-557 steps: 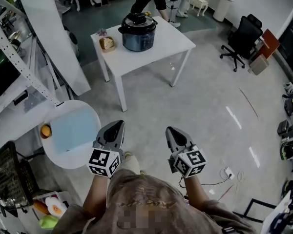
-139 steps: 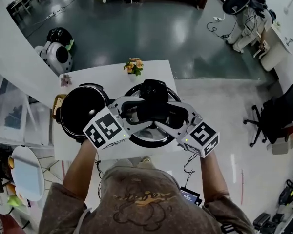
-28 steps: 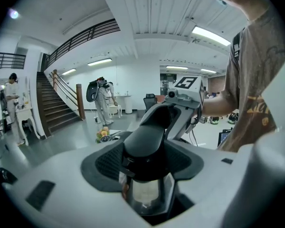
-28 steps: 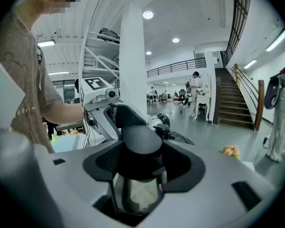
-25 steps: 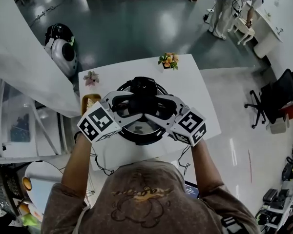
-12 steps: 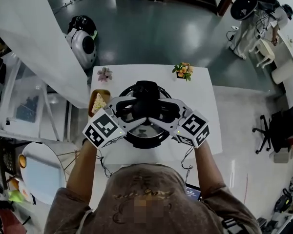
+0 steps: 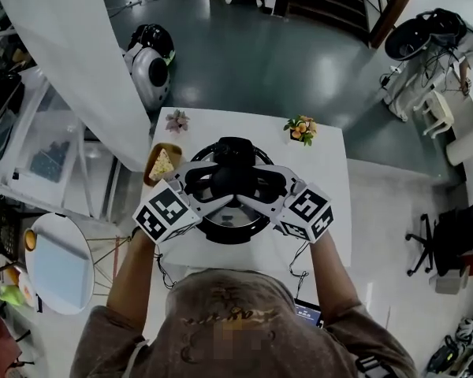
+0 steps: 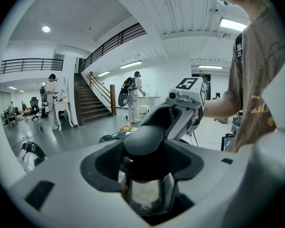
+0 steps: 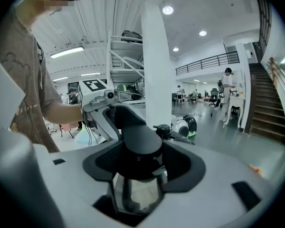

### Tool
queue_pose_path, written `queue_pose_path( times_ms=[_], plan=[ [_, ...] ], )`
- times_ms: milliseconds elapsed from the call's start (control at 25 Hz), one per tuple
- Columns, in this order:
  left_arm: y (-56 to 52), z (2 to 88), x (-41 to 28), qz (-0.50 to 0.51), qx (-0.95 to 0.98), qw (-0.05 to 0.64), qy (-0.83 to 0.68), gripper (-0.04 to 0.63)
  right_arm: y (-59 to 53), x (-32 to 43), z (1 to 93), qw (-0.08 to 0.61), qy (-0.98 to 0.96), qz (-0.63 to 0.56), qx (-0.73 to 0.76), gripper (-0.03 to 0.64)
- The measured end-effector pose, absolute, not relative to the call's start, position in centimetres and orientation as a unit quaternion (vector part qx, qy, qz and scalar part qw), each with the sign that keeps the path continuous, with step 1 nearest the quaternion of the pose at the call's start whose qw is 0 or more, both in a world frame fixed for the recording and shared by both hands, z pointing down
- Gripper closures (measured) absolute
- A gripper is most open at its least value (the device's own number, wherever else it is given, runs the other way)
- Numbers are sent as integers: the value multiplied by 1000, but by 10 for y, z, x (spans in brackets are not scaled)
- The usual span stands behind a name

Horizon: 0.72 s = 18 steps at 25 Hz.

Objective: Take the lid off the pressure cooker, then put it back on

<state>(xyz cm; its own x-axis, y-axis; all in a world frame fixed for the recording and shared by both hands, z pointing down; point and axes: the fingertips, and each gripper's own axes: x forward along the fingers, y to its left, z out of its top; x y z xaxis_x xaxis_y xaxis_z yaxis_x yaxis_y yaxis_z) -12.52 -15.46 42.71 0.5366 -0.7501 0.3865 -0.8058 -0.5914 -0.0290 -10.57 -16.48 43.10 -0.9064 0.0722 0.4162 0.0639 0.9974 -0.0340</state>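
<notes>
Squarely on the white table (image 7: 326, 181), the pressure cooker (image 7: 230, 241) stands with its lid (image 7: 229, 220) sitting on top. The left gripper (image 7: 211, 184) and right gripper (image 7: 258, 187) meet over it from either side, each with jaws spread wide and clamped on the lid's black handle (image 7: 232, 176). A flower pot (image 7: 301, 127) sits at the table's far right, and a snack tray (image 7: 162, 164) lies just left of the cooker.
</notes>
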Motion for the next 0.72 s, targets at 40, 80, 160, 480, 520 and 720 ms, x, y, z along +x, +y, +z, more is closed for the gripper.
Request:
queue_pose_path(
  times_ms=[40,80,160,480,520,720],
  plan=[
    [-154,427,-126,183,871,74,-451,327,-165,-106,431,212,-977,7,-33,357],
    [-154,427,-126,182,867,73,-458,327,-165,-106,431,209,-977,4,-29,356],
    [-152,425,-126,174,857,72,-479,326,-165,-105,430,203,-979,-2,-21,354],
    [-122,408,-135,82,801,91,-587,334,-172,-74,417,155,-988,15,5,397],
    [-119,406,-136,75,795,93,-595,334,-175,-70,417,150,-988,19,12,397],
    [-100,404,-133,67,779,97,-616,336,-172,-54,422,144,-988,36,31,407]
  ],
)
